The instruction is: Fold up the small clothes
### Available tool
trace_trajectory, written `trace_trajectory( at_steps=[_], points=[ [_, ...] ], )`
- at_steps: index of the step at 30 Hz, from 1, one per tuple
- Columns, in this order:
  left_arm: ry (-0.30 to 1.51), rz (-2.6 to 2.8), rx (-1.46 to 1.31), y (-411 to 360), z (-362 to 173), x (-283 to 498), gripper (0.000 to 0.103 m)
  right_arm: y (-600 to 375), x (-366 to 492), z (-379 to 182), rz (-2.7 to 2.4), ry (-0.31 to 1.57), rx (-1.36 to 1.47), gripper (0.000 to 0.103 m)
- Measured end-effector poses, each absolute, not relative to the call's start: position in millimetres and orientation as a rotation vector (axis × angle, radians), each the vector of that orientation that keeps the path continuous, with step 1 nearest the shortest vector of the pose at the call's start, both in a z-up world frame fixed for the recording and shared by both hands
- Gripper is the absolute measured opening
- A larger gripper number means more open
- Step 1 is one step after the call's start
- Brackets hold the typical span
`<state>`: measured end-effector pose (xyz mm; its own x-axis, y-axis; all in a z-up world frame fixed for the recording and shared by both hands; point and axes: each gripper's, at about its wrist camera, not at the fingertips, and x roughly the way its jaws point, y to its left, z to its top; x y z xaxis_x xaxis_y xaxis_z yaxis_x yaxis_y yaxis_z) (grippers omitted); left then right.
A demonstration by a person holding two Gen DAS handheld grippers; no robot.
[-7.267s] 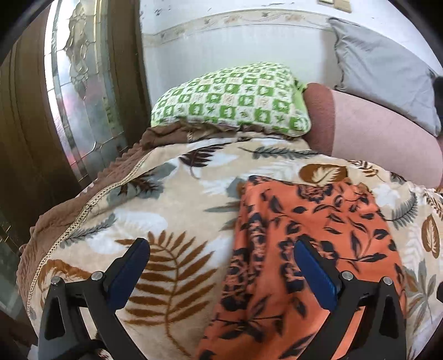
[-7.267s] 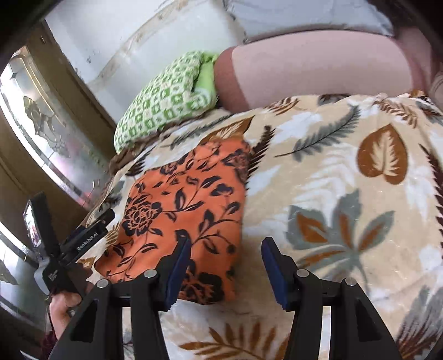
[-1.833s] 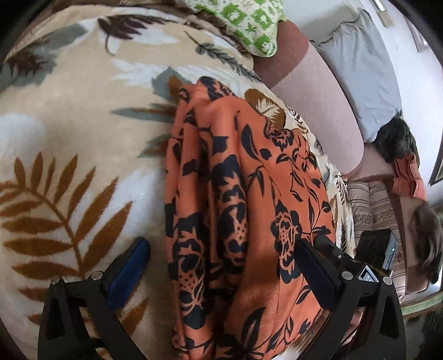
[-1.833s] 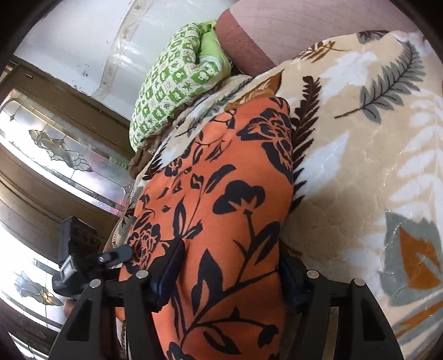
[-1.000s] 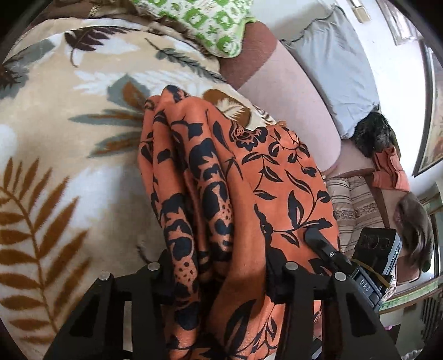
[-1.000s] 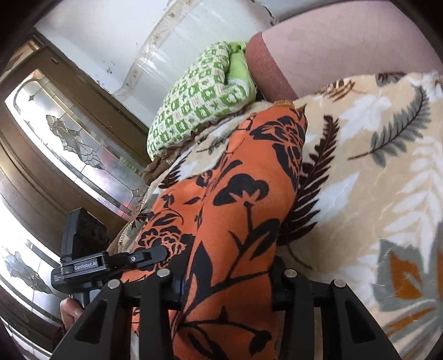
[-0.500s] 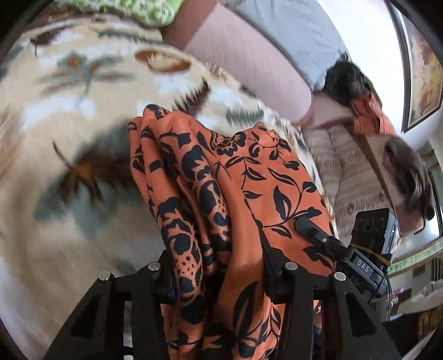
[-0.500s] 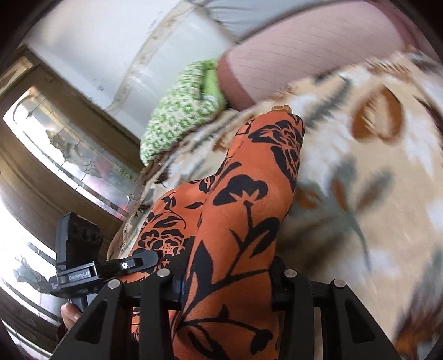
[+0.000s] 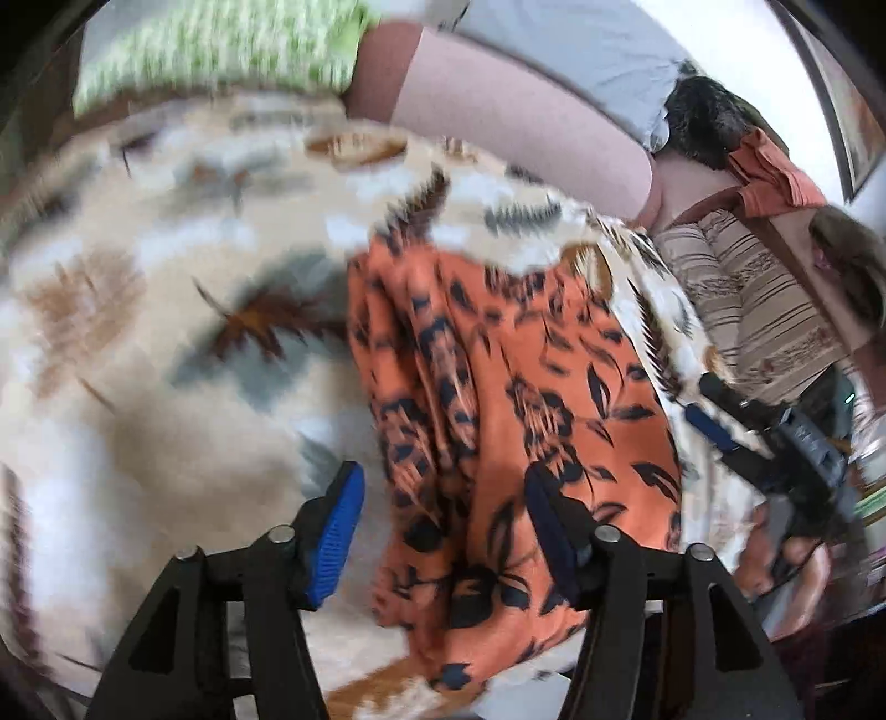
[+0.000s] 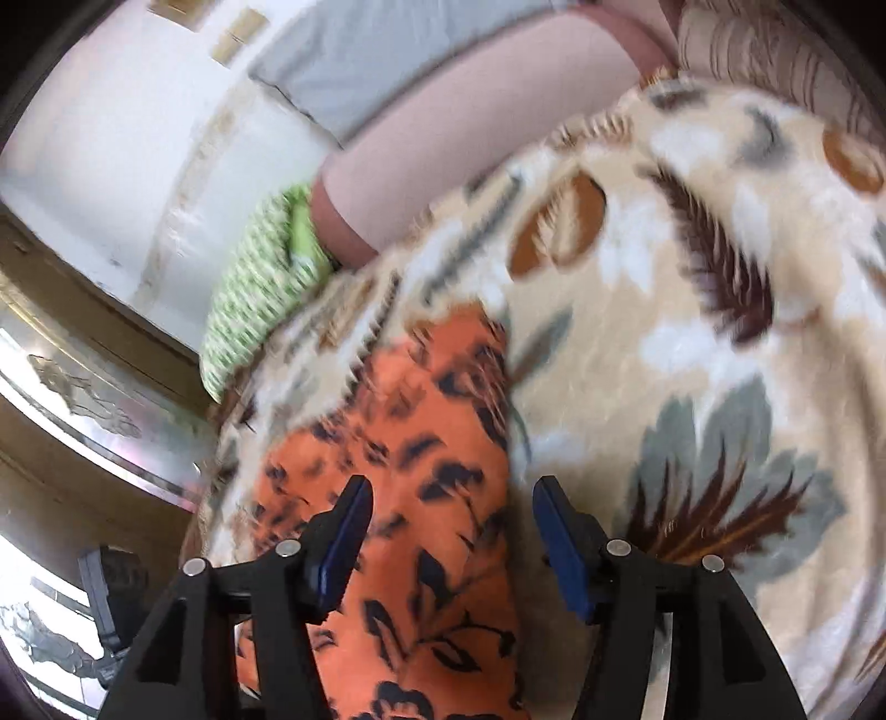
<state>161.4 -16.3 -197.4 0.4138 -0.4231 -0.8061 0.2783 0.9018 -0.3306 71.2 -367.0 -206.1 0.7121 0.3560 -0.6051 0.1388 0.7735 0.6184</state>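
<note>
You have one orange cloth [image 9: 520, 399] with a dark flower print, lying folded into a long strip on one leaf-patterned blanket [image 9: 166, 332]. It runs from the picture's centre toward 6 o'clock in both wrist views. Two grippers are at work. Your left gripper [image 9: 443, 526] has just been opening: its jaws stand apart, the strip's near end lies between them, and no pad presses on it. Your right gripper [image 10: 451, 531] has likewise just been opening, its jaws apart over the strip's other end, with the cloth's edge reaching about the middle of the gap. Behind the blanket you can count three pillows: one green checked [image 9: 221, 50] at 11 o'clock, one pink bolster [image 9: 498, 111], one grey [image 9: 554, 39].

Both views are smeared by motion, so the print and the pillow edges are soft. The cloth's near end is cut off by the frame's bottom in the right view.

Only the left view shows your right gripper from outside, at 3 o'clock, and a striped cloth [image 9: 747, 310] beyond it. Only the right view shows the patterned glass panel [image 10: 83, 399] at 9 o'clock.
</note>
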Motion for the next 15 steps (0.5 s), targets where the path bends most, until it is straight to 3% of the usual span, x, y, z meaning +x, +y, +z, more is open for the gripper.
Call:
trace_trajectory(
  at_steps=[2,4,5,9,15],
  points=[
    [0.995,-0.394,-0.060,-24,-186,158,0.067,-354,84,-194,0.134,0.798,0.604,0.061],
    [0.970,-0.378,0.024,-34,-185,156,0.067,-335,100,-189,0.163,0.822,0.528,0.043],
    [0.971,-0.375,0.044,-38,-188,158,0.067,-328,109,-188,0.169,0.840,0.500,0.040],
    [0.950,-0.314,0.211,-64,-211,161,0.069,-309,147,-197,0.148,0.911,0.446,0.039],
    [1.005,-0.308,0.101,-37,-234,175,0.087,-305,194,-248,0.092,1.049,0.480,0.038]
  ],
)
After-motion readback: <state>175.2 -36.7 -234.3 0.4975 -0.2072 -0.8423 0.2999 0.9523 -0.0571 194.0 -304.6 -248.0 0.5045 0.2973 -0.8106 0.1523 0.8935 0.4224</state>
